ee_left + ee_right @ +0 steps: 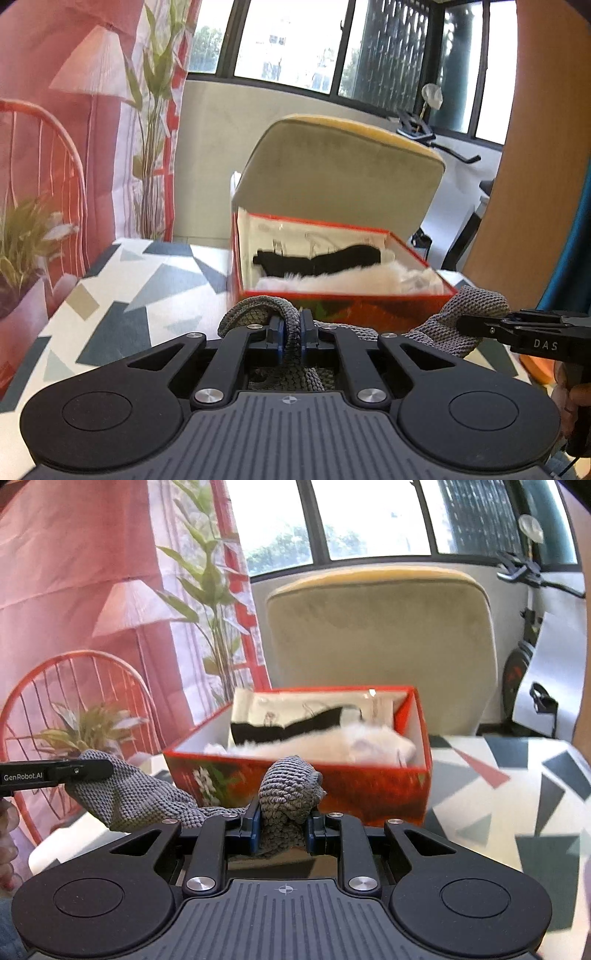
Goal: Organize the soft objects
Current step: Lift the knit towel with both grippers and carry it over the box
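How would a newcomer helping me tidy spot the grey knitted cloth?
Find the red box on the patterned table. In front of it, the grey knitted cloth hangs between the left gripper and right gripper. Coarse weave; the box's contents are fluffy white and black.

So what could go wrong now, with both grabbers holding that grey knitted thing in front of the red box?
1. The grey knitted cloth hangs between the left gripper and right gripper; pulling apart might stretch it or slip it out.
2. The open red cardboard box already holds white fluffy fabric and a black piece, so the cloth may drape over the rim.
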`<control>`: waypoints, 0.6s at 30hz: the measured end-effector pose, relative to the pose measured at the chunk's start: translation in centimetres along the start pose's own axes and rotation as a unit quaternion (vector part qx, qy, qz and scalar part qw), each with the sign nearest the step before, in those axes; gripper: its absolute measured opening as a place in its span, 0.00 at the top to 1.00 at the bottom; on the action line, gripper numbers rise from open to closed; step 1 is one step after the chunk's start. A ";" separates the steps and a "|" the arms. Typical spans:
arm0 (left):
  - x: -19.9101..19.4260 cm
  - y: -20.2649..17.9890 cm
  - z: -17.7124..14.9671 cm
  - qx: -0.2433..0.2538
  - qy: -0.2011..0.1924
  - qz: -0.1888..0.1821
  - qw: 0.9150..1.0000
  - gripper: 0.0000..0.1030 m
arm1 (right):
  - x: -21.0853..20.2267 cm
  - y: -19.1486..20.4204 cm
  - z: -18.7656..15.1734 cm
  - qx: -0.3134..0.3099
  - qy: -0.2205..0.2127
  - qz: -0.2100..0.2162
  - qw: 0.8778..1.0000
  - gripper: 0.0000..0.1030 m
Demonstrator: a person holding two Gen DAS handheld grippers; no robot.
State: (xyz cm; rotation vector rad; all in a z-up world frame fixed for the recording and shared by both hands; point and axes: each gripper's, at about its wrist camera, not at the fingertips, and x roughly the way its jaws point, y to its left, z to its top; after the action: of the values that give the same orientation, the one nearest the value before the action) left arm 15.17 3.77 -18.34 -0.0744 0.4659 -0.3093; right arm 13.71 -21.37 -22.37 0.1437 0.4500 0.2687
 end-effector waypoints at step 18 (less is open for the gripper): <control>2.4 0.3 6.0 0.010 -0.054 0.003 0.998 0.92 | 2.2 -0.5 7.7 -0.035 -0.040 -0.015 0.998 0.81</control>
State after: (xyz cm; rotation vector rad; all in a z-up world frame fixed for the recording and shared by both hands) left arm 19.99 3.29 -14.12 -0.0700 0.3563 -0.3026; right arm 19.18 -21.80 -16.50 0.0783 0.3617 0.2472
